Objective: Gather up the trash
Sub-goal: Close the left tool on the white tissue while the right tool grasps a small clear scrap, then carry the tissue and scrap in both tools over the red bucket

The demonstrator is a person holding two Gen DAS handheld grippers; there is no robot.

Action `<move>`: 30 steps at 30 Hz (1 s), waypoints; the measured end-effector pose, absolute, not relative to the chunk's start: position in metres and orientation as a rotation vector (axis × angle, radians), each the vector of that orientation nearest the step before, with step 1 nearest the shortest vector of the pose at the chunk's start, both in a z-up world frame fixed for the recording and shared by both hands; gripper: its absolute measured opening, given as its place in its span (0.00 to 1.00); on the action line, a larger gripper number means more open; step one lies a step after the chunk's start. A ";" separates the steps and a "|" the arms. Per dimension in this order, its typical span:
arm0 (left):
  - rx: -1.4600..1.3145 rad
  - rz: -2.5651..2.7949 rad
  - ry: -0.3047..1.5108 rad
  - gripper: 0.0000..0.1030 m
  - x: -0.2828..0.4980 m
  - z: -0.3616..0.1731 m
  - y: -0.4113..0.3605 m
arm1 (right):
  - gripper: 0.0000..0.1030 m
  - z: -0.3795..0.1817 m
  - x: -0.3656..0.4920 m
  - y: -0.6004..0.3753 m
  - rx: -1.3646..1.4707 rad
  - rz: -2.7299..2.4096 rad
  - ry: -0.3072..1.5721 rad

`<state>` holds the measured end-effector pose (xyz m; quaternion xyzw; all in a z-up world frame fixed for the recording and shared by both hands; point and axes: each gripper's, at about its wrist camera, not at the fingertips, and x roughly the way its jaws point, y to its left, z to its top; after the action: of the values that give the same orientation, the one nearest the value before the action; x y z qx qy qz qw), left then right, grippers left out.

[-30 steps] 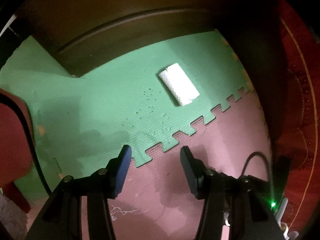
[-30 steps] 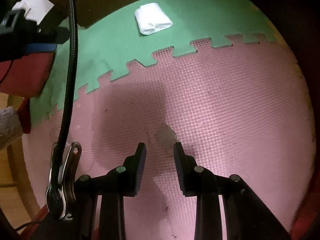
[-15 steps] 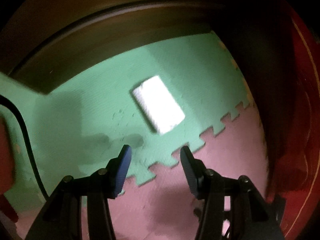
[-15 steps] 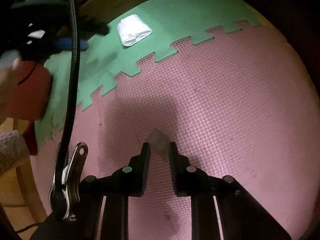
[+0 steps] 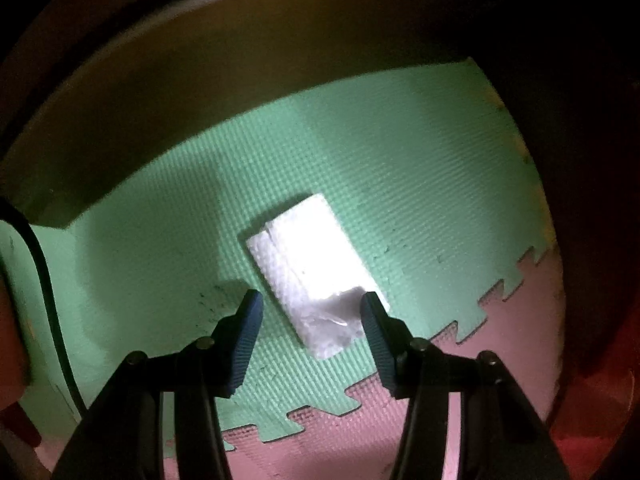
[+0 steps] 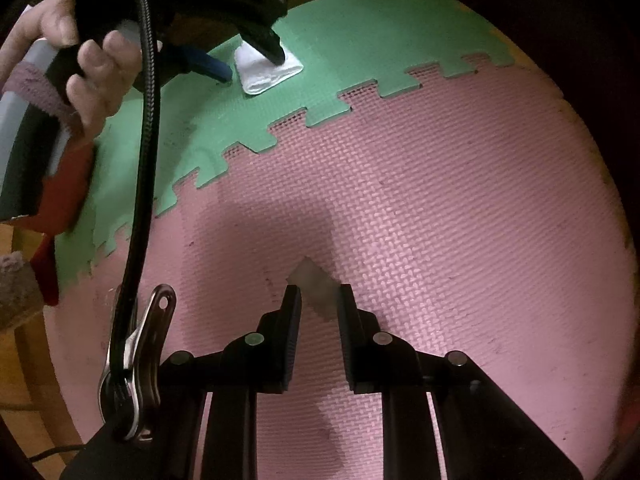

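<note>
The left gripper [image 5: 310, 310] had come down close over the folded white tissue [image 5: 310, 276], which a second before lay well ahead of it on the green foam mat [image 5: 420, 184]. Its fingers [image 5: 246, 332] stood apart at the same width as before, one on each side of the near end of the tissue, and I could not see them pressing on it. So this piece of trash was reached but, I judged, not yet gripped. The gripper pointed almost straight down at the floor, with the person's left hand [image 6: 76, 60] wrapped around its handle.

To the right, on the pink foam mat [image 6: 460, 220], the right gripper [image 6: 319, 304] had just narrowed its jaws around a small pale scrap [image 6: 314, 286]. The scrap sat between the fingertips, which looked very near or touching it; I could not tell if they really pinched it. This gripper leaned steeply downward and had hardly shifted.
</note>
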<state>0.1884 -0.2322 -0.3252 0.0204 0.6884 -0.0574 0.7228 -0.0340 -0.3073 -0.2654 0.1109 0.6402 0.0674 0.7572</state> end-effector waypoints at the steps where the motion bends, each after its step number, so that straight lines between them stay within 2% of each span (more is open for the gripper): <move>1: 0.041 -0.120 1.528 0.52 0.189 -0.328 -0.232 | 0.19 -0.266 -0.035 -0.308 0.245 0.144 1.395; 5: 0.028 -0.109 1.527 0.49 0.190 -0.329 -0.231 | 0.19 -0.268 -0.036 -0.305 0.249 0.130 1.405; 10: 0.057 -0.154 1.491 0.32 0.188 -0.327 -0.236 | 0.19 -0.269 -0.037 -0.302 0.251 0.129 1.399; 12: 0.063 -0.171 1.473 0.21 0.188 -0.325 -0.237 | 0.19 -0.268 -0.038 -0.303 0.257 0.130 1.396; 14: 0.055 -0.193 1.467 0.17 0.186 -0.324 -0.235 | 0.19 -0.269 -0.039 -0.306 0.274 0.129 1.389; 22: -0.014 -0.229 1.435 0.14 0.179 -0.305 -0.207 | 0.19 -0.271 -0.044 -0.311 0.263 0.136 1.365; 27: -0.043 -0.239 1.428 0.14 0.169 -0.287 -0.184 | 0.10 -0.271 -0.047 -0.306 0.204 0.126 1.359; 28: -0.051 -0.240 1.427 0.14 0.168 -0.278 -0.186 | 0.03 -0.270 -0.048 -0.307 0.218 0.127 1.358; 30: -0.067 -0.241 1.422 0.14 0.160 -0.272 -0.183 | 0.03 -0.266 -0.048 -0.310 0.226 0.131 1.347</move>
<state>0.1598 -0.1828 -0.2720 -0.0307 0.6509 -0.1102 0.7505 -0.0479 -0.3101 -0.2662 0.1044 0.6217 0.0606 0.7739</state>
